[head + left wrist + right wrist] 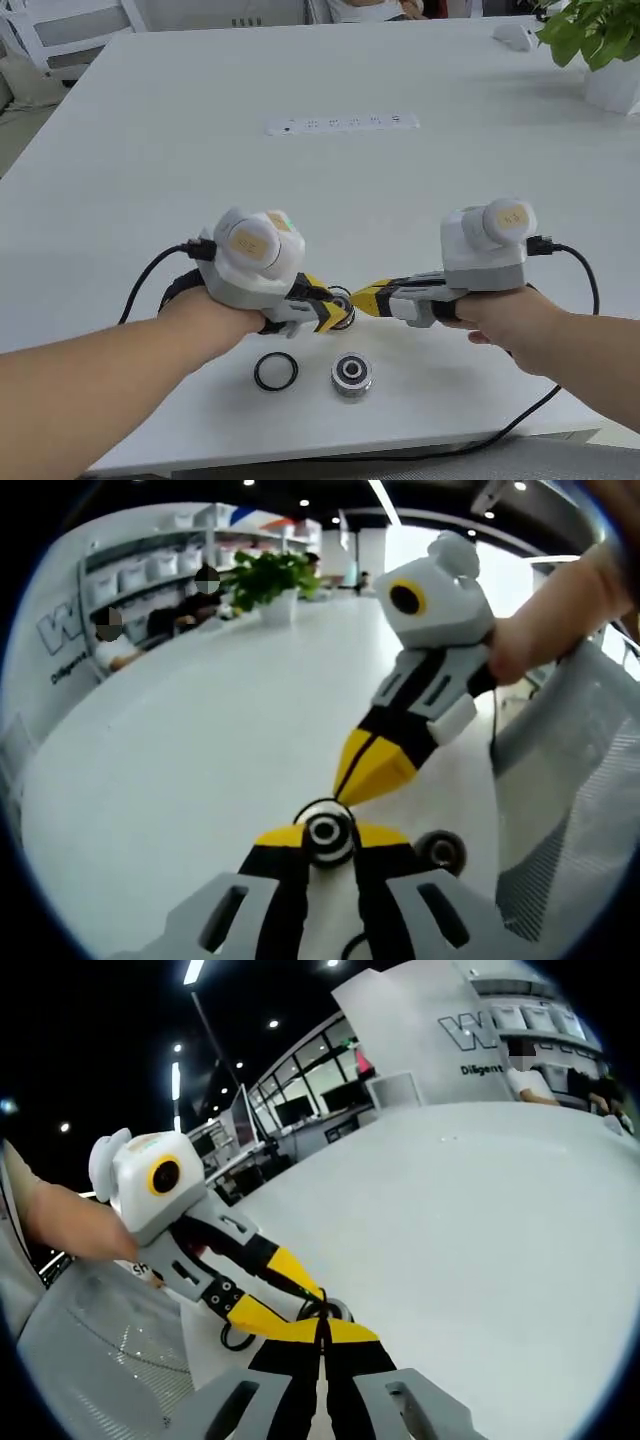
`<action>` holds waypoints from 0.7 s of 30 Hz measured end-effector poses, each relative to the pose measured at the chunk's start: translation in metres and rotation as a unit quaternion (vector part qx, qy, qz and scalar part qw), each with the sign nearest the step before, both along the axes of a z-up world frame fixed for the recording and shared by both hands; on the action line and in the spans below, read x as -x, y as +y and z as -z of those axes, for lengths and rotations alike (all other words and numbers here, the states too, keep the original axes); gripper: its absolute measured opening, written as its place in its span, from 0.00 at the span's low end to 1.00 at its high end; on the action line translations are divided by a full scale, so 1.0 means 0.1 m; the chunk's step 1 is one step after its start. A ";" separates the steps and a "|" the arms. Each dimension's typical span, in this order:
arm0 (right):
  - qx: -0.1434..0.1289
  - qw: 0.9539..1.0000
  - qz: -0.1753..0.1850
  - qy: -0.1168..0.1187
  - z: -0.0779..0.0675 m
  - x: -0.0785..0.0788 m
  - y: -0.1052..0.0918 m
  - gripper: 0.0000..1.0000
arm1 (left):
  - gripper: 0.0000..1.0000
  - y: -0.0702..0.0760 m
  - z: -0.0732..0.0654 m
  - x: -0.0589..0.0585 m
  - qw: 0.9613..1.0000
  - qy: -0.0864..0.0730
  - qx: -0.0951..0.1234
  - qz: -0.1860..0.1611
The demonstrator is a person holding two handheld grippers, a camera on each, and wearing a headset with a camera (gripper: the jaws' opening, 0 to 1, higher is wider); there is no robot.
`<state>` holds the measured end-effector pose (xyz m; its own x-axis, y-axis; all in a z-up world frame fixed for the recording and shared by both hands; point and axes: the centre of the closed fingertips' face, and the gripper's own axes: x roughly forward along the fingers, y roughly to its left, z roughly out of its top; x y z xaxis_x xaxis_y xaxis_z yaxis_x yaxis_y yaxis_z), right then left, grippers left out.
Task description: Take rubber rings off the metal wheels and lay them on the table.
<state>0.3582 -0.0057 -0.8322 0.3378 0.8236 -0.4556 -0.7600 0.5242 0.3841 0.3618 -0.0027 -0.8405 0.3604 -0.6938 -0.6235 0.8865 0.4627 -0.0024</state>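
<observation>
The metal wheel point(342, 306) is being held up just above the near edge of the white table point(200, 180), between the two grippers. The left gripper point(333, 314) is clamping it: in the left gripper view its yellow-tipped jaws are pressing on either side of the wheel, whose face is pointing back at the camera. A black rubber ring point(306, 815) is still sitting around the wheel's rim.

The right gripper point(362, 298) is coming in from the right, with its jaws pressed together and their tip touching the wheel's rim at the ring. I can't tell whether they are actually nipping the rubber.

Just nearer than the held wheel, a loose ring point(256, 372) is lying flat on the table. A second wheel point(351, 374) is resting just to the right of it, apart from it.

The person's left hand point(215, 320) and right hand point(505, 315) are gripping the grey handles, and a black cable point(150, 275) is trailing off each gripper.

Farther back, a white power strip point(342, 124) is lying across the middle of the table, and a potted plant point(595, 35) is standing at the far right corner.
</observation>
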 end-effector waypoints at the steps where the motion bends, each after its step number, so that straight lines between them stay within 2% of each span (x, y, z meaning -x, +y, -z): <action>1: 0.000 1.000 0.000 0.000 0.00 0.00 0.00 0.00 | 0.19 0.00 -0.01 0.01 1.000 -0.001 0.001 0.002; 6: -0.002 1.000 -0.002 -0.001 -0.02 0.00 0.00 0.00 | 0.22 0.01 -0.06 0.05 1.000 -0.001 0.009 0.007; 13: -0.011 1.000 0.001 -0.003 -0.07 -0.03 -0.01 0.00 | 0.30 0.03 -0.17 0.10 1.000 -0.011 0.015 0.015; 21: -0.020 1.000 0.004 -0.004 -0.13 -0.04 -0.04 0.00 | 0.38 0.08 -0.33 0.15 0.999 -0.011 0.035 0.013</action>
